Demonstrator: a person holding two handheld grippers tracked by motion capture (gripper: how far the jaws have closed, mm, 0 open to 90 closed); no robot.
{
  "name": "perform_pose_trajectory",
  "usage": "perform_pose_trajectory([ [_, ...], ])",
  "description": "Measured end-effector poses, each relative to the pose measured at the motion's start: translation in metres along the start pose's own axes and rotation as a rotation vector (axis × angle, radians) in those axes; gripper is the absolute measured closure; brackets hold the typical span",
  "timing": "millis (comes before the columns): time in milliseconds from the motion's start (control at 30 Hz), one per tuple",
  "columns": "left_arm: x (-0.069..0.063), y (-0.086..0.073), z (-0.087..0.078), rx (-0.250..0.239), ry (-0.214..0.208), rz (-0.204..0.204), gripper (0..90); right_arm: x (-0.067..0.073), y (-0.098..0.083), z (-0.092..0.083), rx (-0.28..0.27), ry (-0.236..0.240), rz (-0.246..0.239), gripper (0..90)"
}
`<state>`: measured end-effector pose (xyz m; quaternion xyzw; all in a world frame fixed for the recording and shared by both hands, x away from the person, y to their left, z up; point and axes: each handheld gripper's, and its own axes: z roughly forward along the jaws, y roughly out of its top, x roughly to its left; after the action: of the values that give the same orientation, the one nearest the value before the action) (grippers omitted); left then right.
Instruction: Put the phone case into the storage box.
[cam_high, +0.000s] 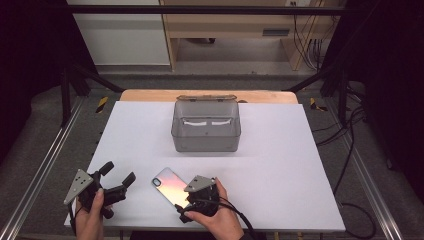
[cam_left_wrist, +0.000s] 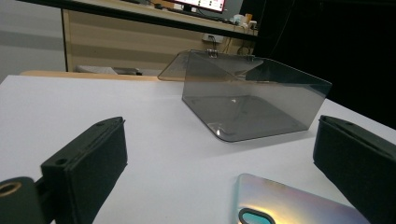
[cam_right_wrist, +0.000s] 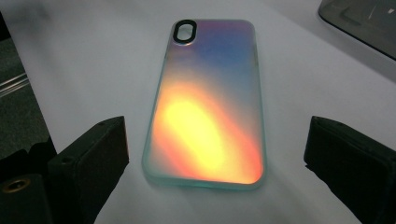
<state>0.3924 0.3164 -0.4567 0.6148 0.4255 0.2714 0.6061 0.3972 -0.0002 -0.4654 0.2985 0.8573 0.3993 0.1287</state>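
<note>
The right gripper (cam_high: 186, 202) is held at the lower centre of the high view, its jaws spread wide and closed on nothing; in the right gripper view the two black jaws stand at the lower corners with the phone case (cam_right_wrist: 210, 100) lying between and just beyond them, untouched. The phone case (cam_high: 170, 185) is laid flat on the white table (cam_high: 280, 165), back side up, in the lower middle of the high view. Its long axis is set on a diagonal there, the camera cut-out end pointed toward the upper left of the frame and the opposite end hidden under the right gripper. An iridescent finish is seen on it, blue and violet near the oval cut-out, orange and yellow lower down, with a pale mint rim. The left gripper (cam_high: 119, 177) is held at the lower left, its jaws likewise parted and empty. A smoky transparent box (cam_high: 206, 127) with its lid raised is seen at the centre, well apart from the case.
</note>
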Motion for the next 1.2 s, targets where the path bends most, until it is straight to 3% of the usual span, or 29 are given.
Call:
perform_pose_trajectory([
  [700,0.0,0.0,0.001,0.002,-0.005,-0.001,2.7,0.007,0.007,0.026,0.076,-0.021,0.009,6.3],
  [1200,0.0,0.0,0.001,0.004,-0.007,0.0,2.7,0.008,0.006,0.033,0.116,-0.016,0.014,6.7],
])
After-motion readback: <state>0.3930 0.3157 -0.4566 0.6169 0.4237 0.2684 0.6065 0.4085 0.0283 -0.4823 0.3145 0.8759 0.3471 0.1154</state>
